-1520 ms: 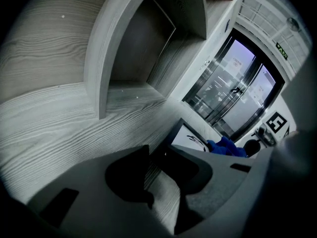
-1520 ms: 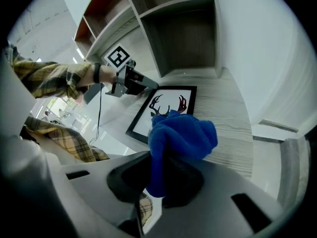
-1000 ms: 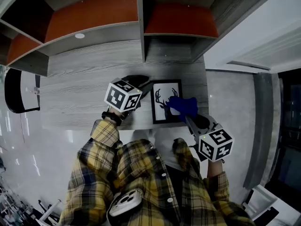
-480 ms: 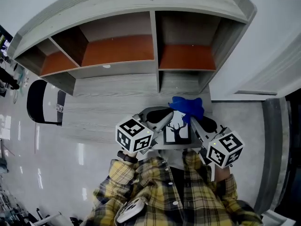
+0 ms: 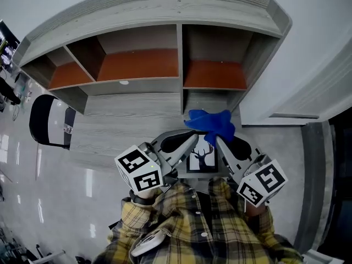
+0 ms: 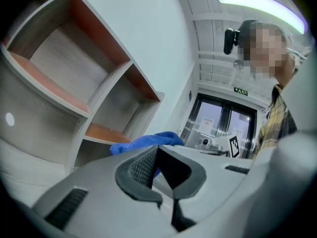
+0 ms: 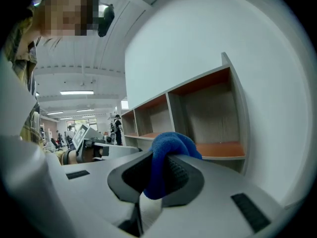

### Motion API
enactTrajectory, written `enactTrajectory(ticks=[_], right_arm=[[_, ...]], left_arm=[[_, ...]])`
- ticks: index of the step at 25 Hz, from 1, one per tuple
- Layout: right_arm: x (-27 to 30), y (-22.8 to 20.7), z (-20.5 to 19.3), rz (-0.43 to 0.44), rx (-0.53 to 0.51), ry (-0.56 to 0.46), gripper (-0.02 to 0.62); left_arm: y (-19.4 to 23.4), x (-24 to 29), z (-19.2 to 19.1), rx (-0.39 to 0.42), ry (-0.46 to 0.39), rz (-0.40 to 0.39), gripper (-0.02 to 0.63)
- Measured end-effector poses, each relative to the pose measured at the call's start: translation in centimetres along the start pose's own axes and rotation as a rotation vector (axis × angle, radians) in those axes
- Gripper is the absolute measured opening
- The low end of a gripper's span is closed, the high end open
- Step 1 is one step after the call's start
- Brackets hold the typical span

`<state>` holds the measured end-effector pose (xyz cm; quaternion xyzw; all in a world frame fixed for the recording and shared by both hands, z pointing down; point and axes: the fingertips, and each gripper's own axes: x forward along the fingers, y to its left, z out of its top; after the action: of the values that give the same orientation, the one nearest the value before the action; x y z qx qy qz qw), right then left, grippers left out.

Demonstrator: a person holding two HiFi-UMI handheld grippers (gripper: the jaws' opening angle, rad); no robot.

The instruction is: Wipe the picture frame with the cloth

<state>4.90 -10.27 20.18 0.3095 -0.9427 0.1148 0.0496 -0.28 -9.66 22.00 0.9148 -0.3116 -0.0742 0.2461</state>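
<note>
1. The left gripper point(image 5: 191, 141) has just closed its jaws, and they now pinch the picture frame point(image 5: 202, 157) near its upper left corner.
2. The right gripper point(image 5: 219, 141) has its jaws tight on the blue cloth point(image 5: 212, 122), which bunches just above the frame's top edge.
3. The frame, black with a deer print, sits between both grippers, close to the person's plaid shirt point(image 5: 187, 224).
4. Behind it are the grey desk point(image 5: 121, 131) and a shelf unit point(image 5: 137, 65).
</note>
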Motion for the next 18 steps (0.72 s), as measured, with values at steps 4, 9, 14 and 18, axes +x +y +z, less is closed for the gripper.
enactTrajectory(ticks=[4, 9, 14, 18], right_arm=[[0.02, 0.06, 0.16, -0.001, -0.005, -0.003, 0.052], [0.25, 0.19, 0.01, 0.003, -0.017, 0.008, 0.052], [0.53, 0.09, -0.27, 0.003, -0.021, 0.02, 0.052], [0.79, -0.05, -0.56, -0.001, -0.02, 0.031, 0.052]], left_arm=[[-0.11, -0.36, 0.32, 0.006, -0.008, -0.009, 0.006], [-0.18, -0.18, 0.04, 0.034, 0.008, -0.014, 0.006], [-0.02, -0.21, -0.24, 0.037, 0.02, -0.017, 0.006], [0.31, -0.34, -0.39, 0.043, 0.033, -0.015, 0.006]])
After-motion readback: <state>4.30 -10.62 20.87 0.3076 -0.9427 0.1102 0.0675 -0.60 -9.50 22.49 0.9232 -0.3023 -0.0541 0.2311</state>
